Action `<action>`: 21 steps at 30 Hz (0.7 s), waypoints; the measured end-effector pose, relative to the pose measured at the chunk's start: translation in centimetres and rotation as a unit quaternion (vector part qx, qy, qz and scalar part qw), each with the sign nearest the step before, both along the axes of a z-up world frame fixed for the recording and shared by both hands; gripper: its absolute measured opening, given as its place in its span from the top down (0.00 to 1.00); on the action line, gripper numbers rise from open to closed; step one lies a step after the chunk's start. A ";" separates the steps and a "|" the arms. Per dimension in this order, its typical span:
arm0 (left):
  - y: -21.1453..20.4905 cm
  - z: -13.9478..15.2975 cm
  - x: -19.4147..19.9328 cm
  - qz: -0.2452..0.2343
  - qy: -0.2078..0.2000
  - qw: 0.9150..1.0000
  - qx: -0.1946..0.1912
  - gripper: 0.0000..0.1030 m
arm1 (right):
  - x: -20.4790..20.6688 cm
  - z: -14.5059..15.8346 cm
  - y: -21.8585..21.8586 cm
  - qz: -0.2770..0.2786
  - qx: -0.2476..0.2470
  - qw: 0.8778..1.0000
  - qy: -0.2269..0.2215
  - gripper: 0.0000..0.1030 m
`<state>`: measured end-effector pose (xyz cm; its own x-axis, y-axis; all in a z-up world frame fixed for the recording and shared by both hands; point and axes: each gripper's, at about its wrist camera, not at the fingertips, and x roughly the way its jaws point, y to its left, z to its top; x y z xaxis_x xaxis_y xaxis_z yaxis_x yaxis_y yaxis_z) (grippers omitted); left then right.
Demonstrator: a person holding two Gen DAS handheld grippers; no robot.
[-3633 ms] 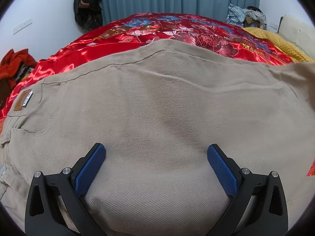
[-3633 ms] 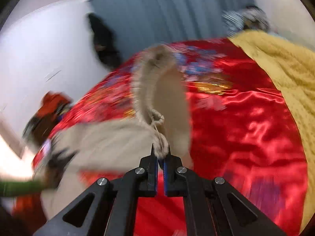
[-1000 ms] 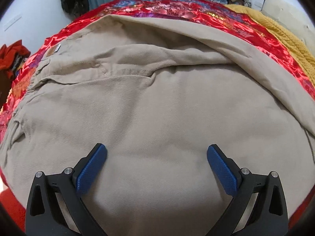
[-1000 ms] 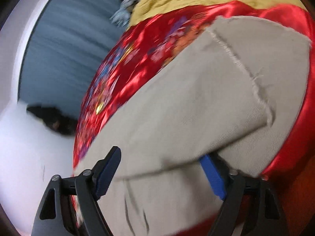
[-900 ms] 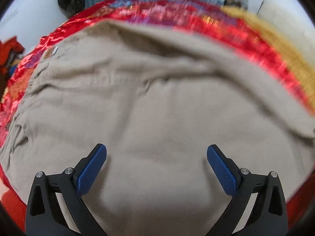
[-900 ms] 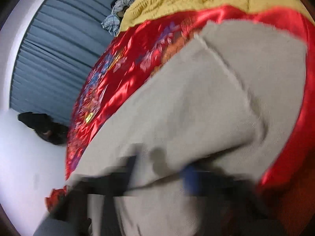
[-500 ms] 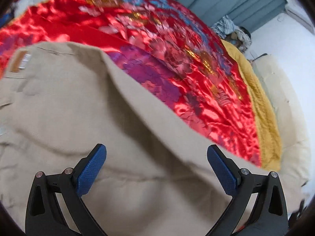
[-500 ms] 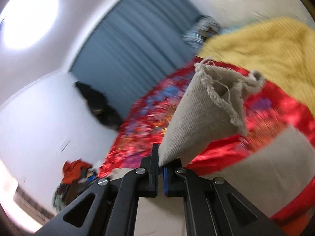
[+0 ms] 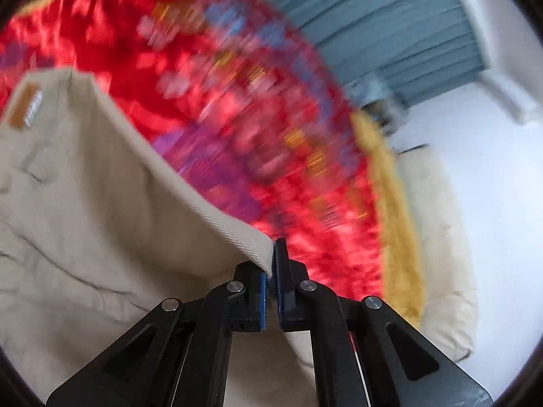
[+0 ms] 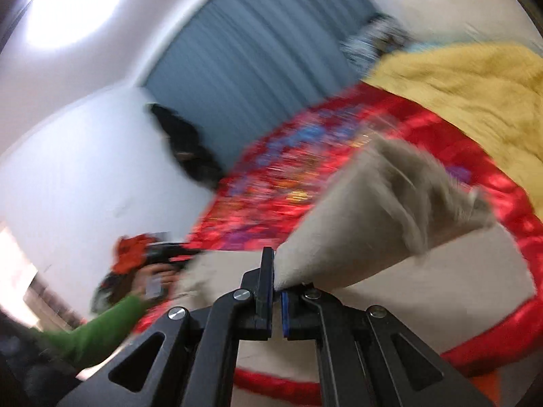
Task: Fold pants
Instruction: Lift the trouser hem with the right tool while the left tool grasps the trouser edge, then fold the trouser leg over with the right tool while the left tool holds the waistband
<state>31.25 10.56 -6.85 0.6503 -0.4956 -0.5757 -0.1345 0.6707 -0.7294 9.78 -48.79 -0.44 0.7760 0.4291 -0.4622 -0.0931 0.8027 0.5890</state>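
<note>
1. The beige pants (image 9: 101, 224) lie on a bed, on top of a shiny red bedspread (image 9: 237, 108) with flower patterns.
2. In the left wrist view the pants cover the near left part of the bed. A brown label (image 9: 25, 108) sits on the pants close to the left edge of the view.
3. The left gripper (image 9: 270, 271) is pressed together on a folded edge of the pants. The cloth runs up and to the left from its blue pads (image 9: 280, 264).
4. The right gripper (image 10: 276, 288) is pinching the frayed leg end (image 10: 390, 217) of the pants. The cloth sticks up and to the right from the tips like a cone, lifted above the bed.
5. Below that lifted end, more of the pants lies flat on the red bedspread (image 10: 475, 156), close to the near edge of the bed.
6. A yellow blanket (image 10: 475, 88) covers the far right side of the bed.
7. A blue-grey curtain (image 10: 264, 54) hangs behind the bed.
8. An arm in a green sleeve (image 10: 98, 329) shows at the left in the right wrist view.
9. Both views are blurry.
</note>
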 end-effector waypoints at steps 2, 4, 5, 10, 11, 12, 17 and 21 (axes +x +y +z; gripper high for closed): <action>0.0 3.8 -4.4 0.000 -0.065 0.998 0.023 0.96 | 1.5 1.6 -0.5 -0.010 0.000 1.000 -0.029 0.96; -0.2 5.8 -9.7 -0.001 -0.099 0.993 0.070 0.96 | 1.8 4.8 -0.6 0.006 0.014 0.996 -0.090 0.96; -0.4 5.5 -11.9 -0.003 -0.094 0.992 0.087 0.95 | 1.6 6.2 -0.5 0.015 0.006 0.994 -0.110 0.96; -4.5 -4.6 -18.0 -0.053 0.042 0.992 0.111 0.95 | 1.1 2.5 -3.1 0.004 -0.059 0.998 -0.008 0.96; -5.4 -6.5 -18.3 -0.061 0.061 0.990 0.112 0.95 | 1.1 -0.2 -4.3 -0.010 -0.059 0.997 0.041 0.96; -6.2 -8.6 -18.5 -0.066 0.084 0.988 0.107 0.95 | 0.9 -3.7 -5.6 -0.033 -0.064 0.992 0.106 0.96; -8.0 -9.7 -17.9 -0.075 0.102 0.984 0.123 0.95 | -0.8 -12.9 -8.2 -0.074 -0.075 0.965 0.240 0.96; -8.1 -9.3 -17.5 -0.074 0.099 0.984 0.126 0.95 | -1.7 -13.4 -9.0 -0.094 -0.055 0.968 0.228 0.96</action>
